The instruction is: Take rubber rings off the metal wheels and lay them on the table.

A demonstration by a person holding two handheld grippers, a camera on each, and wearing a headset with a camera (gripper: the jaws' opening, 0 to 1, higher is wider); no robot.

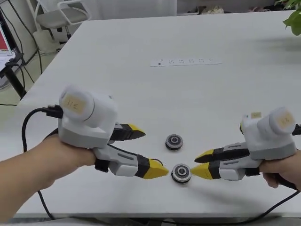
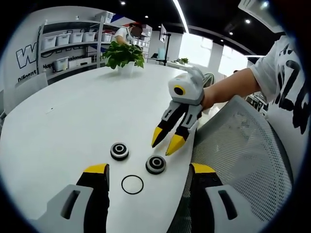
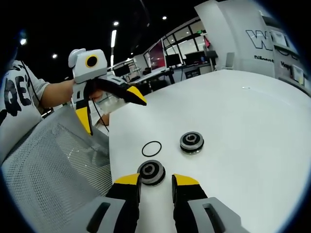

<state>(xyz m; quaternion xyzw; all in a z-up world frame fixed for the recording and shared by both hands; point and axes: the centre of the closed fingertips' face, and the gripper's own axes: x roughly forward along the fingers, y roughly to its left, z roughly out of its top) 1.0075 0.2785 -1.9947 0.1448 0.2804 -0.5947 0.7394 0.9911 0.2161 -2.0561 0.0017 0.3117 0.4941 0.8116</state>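
We see the near wheel [image 1: 181,173] low in the middle of the head view, right at the yellow tips of the right gripper [image 1: 195,165]. In the right gripper view it sits between that gripper's jaws, which are a little apart and are not squeezing it. One rubber ring [image 2: 132,184] lies flat on the counter [image 1: 188,94], between the jaws of the left gripper [image 1: 150,151]. Those jaws are spread wide and hold nothing. The far wheel [image 1: 174,141] sits just above the near one, apart from both grippers. The left hand [image 1: 61,150] and right hand [image 1: 282,172] hold the grippers low, with the tips pointing at each other. The wheels are close to the counter's bottom edge, where a mesh chair [image 2: 243,145] stands. The counter runs wide toward the top of the frame.
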